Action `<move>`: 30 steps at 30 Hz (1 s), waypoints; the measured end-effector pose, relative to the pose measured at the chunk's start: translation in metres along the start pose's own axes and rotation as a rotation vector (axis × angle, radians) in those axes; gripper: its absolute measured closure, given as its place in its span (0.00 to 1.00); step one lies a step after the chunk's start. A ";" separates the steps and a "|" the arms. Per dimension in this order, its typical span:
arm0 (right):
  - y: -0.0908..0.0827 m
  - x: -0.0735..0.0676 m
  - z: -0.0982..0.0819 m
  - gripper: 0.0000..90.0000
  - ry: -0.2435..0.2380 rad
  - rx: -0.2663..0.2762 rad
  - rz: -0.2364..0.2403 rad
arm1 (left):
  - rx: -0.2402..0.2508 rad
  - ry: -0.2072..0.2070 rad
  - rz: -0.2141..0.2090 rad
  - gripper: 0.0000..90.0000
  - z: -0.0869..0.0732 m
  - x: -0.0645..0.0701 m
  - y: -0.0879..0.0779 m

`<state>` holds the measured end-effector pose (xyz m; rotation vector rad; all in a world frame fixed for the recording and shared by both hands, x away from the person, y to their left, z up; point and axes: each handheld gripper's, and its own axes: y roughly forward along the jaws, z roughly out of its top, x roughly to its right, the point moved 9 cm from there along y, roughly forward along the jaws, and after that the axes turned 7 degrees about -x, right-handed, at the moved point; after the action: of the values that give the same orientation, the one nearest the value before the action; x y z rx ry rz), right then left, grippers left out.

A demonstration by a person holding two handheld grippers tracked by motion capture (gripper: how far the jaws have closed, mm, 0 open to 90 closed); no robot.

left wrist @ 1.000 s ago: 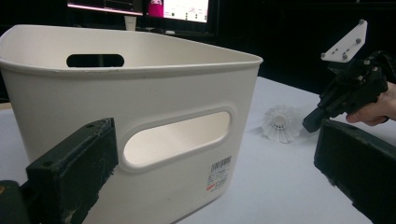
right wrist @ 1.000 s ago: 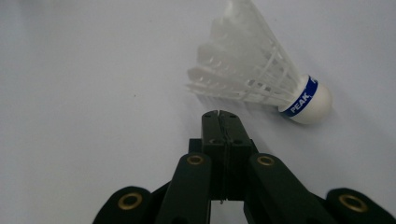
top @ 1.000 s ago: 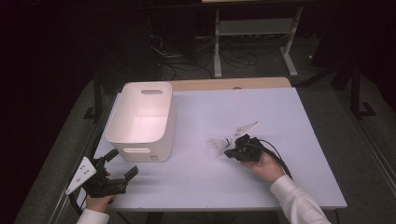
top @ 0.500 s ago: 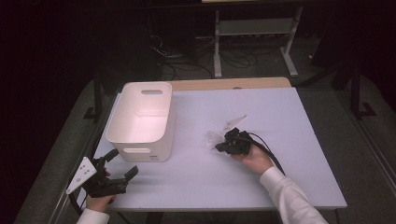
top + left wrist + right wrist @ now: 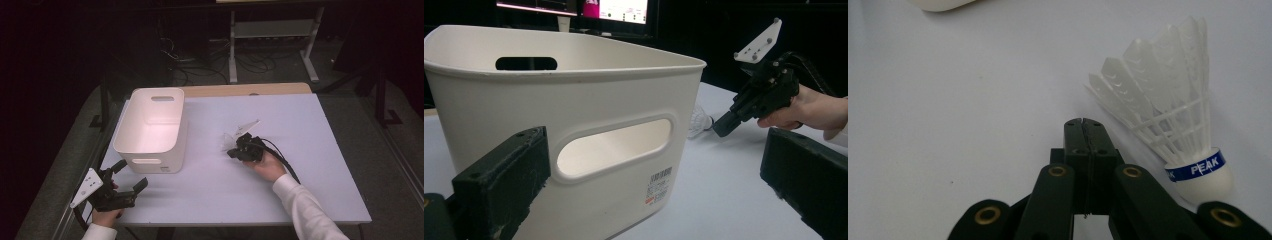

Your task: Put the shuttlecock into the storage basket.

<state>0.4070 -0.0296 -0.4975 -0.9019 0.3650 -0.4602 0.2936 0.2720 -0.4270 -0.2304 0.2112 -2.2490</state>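
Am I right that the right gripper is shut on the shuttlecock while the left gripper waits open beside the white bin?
Not quite. The right gripper is shut, but on nothing: the right gripper view shows the shuttlecock lying free beside it. The left gripper does wait open beside the white bin.

A pale lavender table is seen, with a strip of bare wood along its far edge. A white plastic tub with handle slots is set on its left part. A white shuttlecock with a blue band marked PEAK is laid on its side near the middle, well apart from the tub.
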 end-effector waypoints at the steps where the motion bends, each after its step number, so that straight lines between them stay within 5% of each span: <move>1: 0.000 0.000 0.000 0.98 0.000 0.000 0.000 | 0.000 0.000 0.000 0.00 0.000 0.000 0.000; 30: 0.001 0.033 0.015 0.98 0.087 0.068 -0.063 | 0.001 0.000 -0.003 0.00 0.000 0.000 0.000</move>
<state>0.4420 -0.0364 -0.4937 -0.8309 0.3988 -0.5675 0.2933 0.2720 -0.4268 -0.2309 0.2096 -2.2522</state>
